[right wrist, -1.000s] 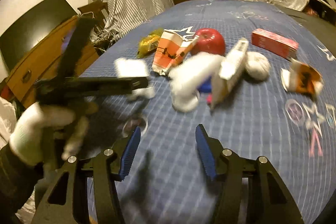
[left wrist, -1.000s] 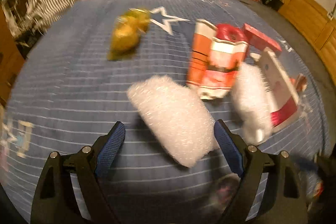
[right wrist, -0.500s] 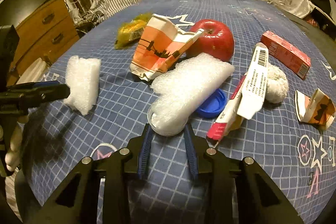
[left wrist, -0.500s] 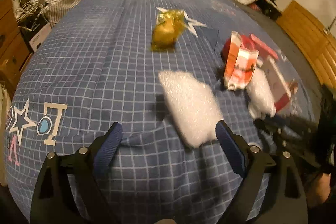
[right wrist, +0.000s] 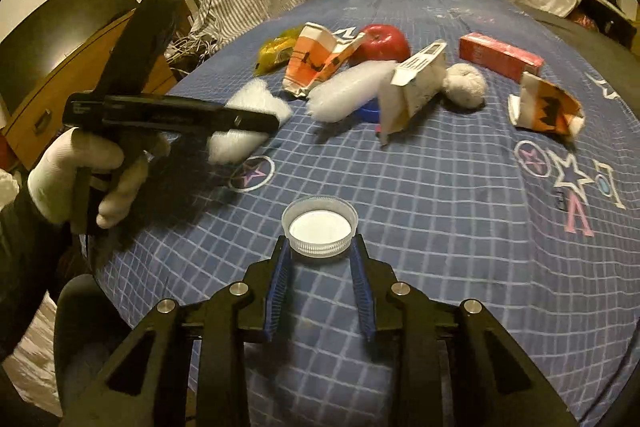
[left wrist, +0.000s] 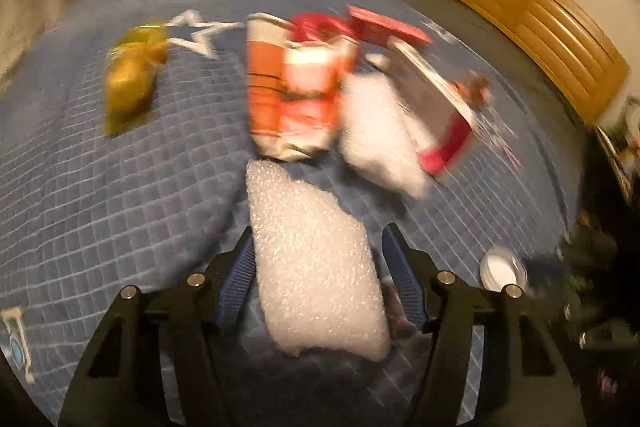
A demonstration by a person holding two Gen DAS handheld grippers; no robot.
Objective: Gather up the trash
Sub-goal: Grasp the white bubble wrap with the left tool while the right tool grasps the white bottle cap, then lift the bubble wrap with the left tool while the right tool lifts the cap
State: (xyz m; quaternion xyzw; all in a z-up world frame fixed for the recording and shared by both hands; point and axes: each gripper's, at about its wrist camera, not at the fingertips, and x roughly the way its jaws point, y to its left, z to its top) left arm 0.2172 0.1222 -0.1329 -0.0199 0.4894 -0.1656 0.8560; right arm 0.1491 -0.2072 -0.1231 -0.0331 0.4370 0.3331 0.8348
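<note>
A white foam piece [left wrist: 316,267] lies lengthwise between the fingers of my left gripper [left wrist: 319,233], whose jaws are closing. Its left pad meets the foam's edge, while a thin strip of bedcover still shows at the right pad. From the right wrist view, the left gripper [right wrist: 264,121] and a gloved hand [right wrist: 76,171] reach in over that foam [right wrist: 240,143]. My right gripper [right wrist: 320,247] is shut on a clear plastic lid [right wrist: 319,229], held apart from the trash pile.
On the blue checked bedcover [right wrist: 440,207] lie a yellow wrapper [right wrist: 276,53], an orange carton [right wrist: 316,63], a red apple [right wrist: 384,43], a bubble-wrap roll [right wrist: 348,91], a white box [right wrist: 416,87], a white wad [right wrist: 466,85], a red box [right wrist: 500,57] and a crushed carton [right wrist: 546,107]. A dresser [right wrist: 24,119] stands left.
My left jaws have come in around the foam piece, which now lies straight between them. My right gripper has shut on the lid and drawn it back from the pile.
</note>
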